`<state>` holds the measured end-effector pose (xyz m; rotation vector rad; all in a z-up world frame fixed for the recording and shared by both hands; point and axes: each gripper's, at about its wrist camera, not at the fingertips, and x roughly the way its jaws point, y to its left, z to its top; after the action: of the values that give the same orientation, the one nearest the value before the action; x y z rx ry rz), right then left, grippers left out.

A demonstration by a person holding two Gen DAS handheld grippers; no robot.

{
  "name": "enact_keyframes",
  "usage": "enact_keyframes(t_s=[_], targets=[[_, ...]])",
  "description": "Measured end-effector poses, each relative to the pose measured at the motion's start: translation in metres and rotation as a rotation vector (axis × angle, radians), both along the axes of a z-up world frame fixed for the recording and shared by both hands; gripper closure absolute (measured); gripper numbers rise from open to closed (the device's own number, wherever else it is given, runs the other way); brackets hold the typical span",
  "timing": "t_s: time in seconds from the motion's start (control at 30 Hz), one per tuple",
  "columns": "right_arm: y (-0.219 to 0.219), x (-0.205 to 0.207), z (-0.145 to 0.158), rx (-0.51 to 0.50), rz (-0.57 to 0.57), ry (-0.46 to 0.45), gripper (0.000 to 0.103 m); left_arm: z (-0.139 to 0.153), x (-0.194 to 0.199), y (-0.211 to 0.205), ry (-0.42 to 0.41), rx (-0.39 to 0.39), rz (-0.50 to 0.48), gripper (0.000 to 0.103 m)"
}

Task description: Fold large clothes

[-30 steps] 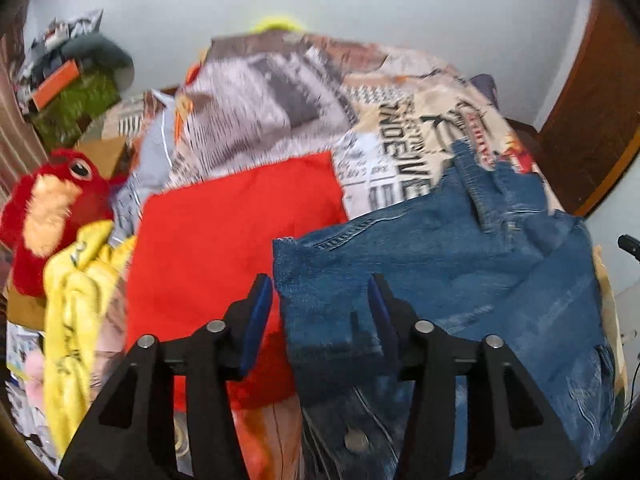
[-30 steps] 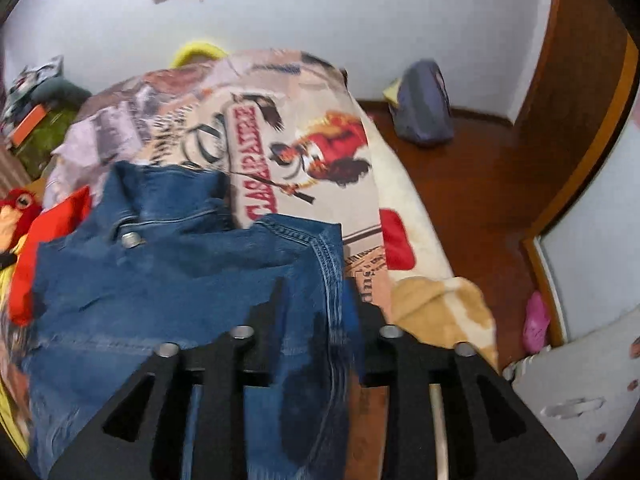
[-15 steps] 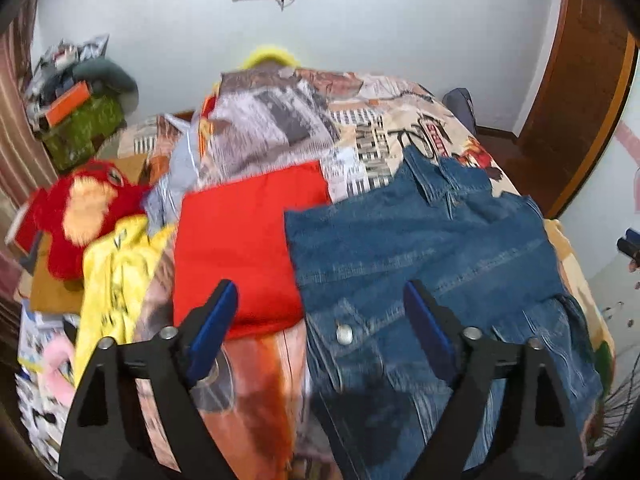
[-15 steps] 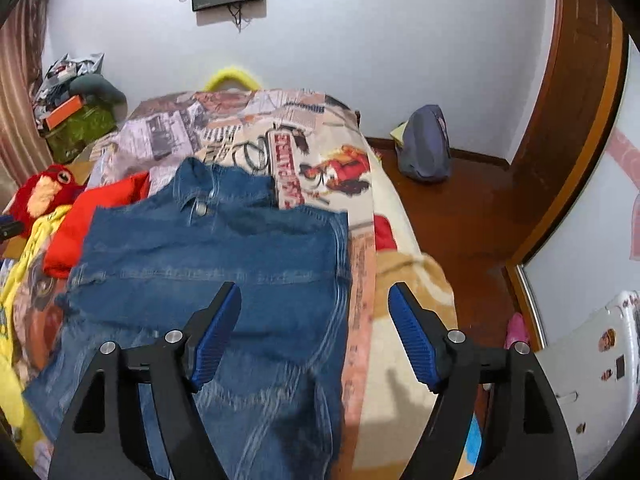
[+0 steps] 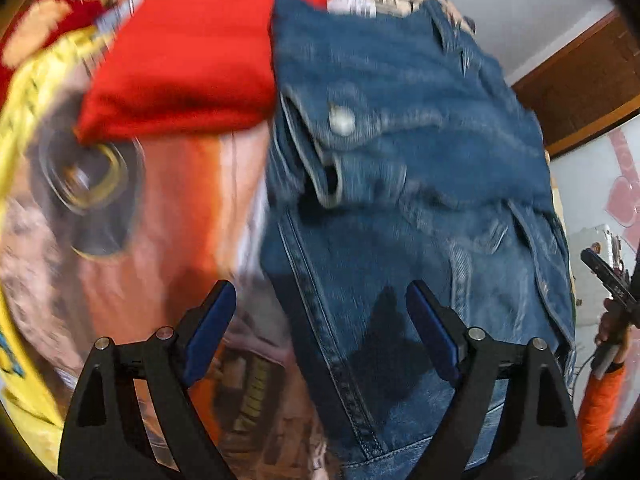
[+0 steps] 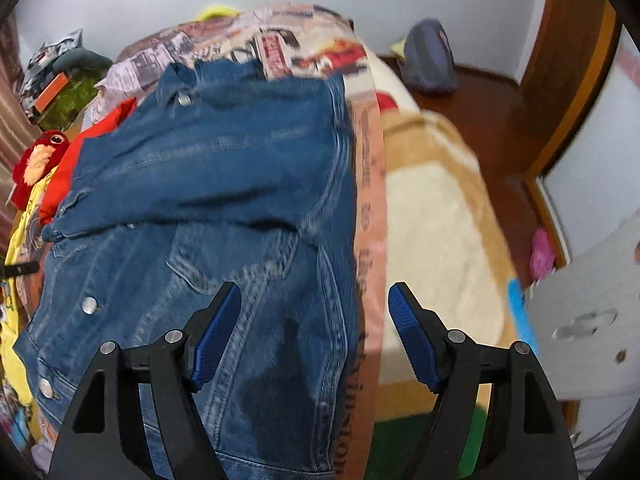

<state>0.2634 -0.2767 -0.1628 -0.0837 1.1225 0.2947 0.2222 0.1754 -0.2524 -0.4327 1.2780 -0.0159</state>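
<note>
Both claws gape empty: left gripper [image 5: 316, 320] straddles the denim jacket's [image 5: 400, 160] left seam, right gripper [image 6: 314, 320] its right edge at frame bottom, jacket running lengthwise toward frame top on the bed [image 6: 432, 208].

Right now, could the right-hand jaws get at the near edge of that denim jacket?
Probably yes. The right gripper hangs open just above the denim jacket, whose right-side hem lies between its jaws with nothing over it. The printed bedspread beside it looks flat, so a short drop should reach the cloth.
</note>
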Motion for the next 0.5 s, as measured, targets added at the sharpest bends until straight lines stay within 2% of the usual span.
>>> enact_keyframes(t_s=[0.1,0.27,0.33,0.37,0.4,0.43,0.47,0.5], targets=[[-0.007,-0.001,-0.017,0.019,-0.019,0.045,0.030,-0.021,-0.003,-0.005,0.038,-0.081,0.016,0.016],[-0.019,0.005,-0.048,0.089,-0.064,0.139,0.031,-0.032,-0.019,0.001,0.042,-0.219,0.100,0.016],[-0.019,0.003,-0.053,0.091,-0.074,0.121,0.036,-0.035,-0.027,-0.002,0.042,-0.249,0.109,0.016],[-0.018,0.002,-0.052,0.087,-0.070,0.105,0.042,-0.035,-0.031,-0.004,0.040,-0.260,0.104,0.016],[-0.015,0.001,-0.050,0.085,-0.053,0.094,0.056,-0.033,-0.032,-0.006,0.038,-0.270,0.098,0.016],[-0.014,0.000,-0.050,0.084,-0.040,0.095,0.064,-0.032,-0.035,-0.008,0.035,-0.286,0.093,0.019],[-0.010,0.000,-0.048,0.084,-0.022,0.103,0.075,-0.031,-0.037,-0.009,0.024,-0.304,0.087,0.028],[-0.008,0.000,-0.047,0.079,-0.017,0.101,0.079,-0.028,-0.039,-0.011,0.009,-0.316,0.079,0.031]])
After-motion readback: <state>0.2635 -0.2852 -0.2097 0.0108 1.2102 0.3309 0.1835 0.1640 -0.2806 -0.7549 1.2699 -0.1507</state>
